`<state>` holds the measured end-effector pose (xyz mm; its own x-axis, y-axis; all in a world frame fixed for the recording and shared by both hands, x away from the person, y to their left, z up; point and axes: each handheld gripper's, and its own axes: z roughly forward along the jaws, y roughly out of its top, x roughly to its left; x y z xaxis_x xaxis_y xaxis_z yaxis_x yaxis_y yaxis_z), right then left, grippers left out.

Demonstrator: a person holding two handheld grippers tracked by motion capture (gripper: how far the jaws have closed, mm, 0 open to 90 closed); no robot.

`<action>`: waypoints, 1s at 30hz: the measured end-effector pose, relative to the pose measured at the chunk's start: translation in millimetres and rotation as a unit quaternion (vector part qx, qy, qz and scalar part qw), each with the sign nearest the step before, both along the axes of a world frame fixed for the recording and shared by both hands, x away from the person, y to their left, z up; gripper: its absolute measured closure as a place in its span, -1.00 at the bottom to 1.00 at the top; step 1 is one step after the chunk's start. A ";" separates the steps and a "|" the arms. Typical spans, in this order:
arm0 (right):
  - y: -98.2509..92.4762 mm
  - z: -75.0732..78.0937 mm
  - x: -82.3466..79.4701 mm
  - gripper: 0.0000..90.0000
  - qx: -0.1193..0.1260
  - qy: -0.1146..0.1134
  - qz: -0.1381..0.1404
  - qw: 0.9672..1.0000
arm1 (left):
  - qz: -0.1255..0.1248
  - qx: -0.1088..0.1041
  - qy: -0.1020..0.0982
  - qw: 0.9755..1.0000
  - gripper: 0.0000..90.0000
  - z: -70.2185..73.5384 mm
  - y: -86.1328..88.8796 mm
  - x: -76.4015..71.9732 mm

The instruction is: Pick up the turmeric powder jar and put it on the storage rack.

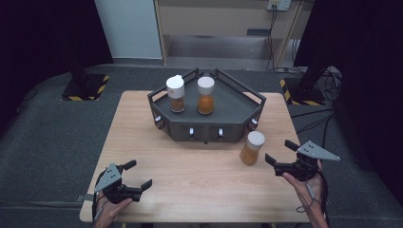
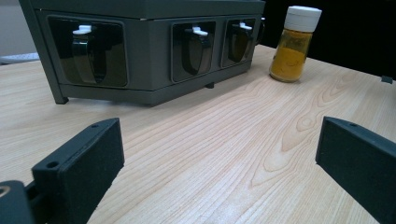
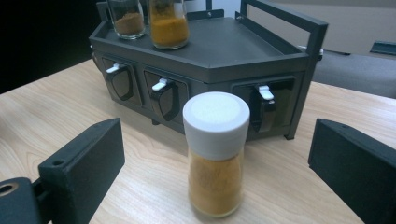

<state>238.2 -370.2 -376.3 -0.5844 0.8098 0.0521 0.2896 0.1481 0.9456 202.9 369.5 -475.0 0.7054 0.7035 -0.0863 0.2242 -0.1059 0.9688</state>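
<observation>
A dark grey angled rack [image 1: 228, 107] stands at the back middle of the wooden table [image 1: 190, 166]. Two white-capped spice jars stand on it: a brownish one [image 1: 176, 93] on the left and an orange one [image 1: 206, 95] beside it. A third orange spice jar [image 1: 252, 147] [image 3: 216, 158] [image 2: 295, 44] stands on the table just right of the rack's front. My right gripper [image 1: 281, 153] [image 3: 215, 186] is open just right of that jar, and the jar sits ahead between its jaws without touching them. Near the front left edge, my left gripper [image 1: 139, 175] [image 2: 219, 172] is open and holds nothing.
The rack's front [image 2: 140, 51] has several small dark hooks with white tips [image 3: 161, 84]. A raised rail [image 3: 280, 14] runs round the rack's back and sides. Bare wood lies between the two grippers. Dark stands and cables sit on the floor behind the table.
</observation>
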 end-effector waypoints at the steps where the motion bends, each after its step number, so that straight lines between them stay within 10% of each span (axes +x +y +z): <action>1: 1.5 -0.1 2.9 -0.91 0.000 0.001 0.001 1.000 | 0.000 0.000 0.000 1.000 -1.00 0.1 0.0 -0.1; 30: 39.0 -22.6 62.7 -0.79 -0.021 0.033 0.007 0.999 | 0.000 0.000 0.000 1.000 -1.00 -0.3 0.4 0.0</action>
<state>300.9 -331.2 -398.9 -0.5921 0.8038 0.0570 0.3482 0.1914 0.9177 202.8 369.9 -475.2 0.7049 0.7041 -0.0862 0.2237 -0.1053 0.9690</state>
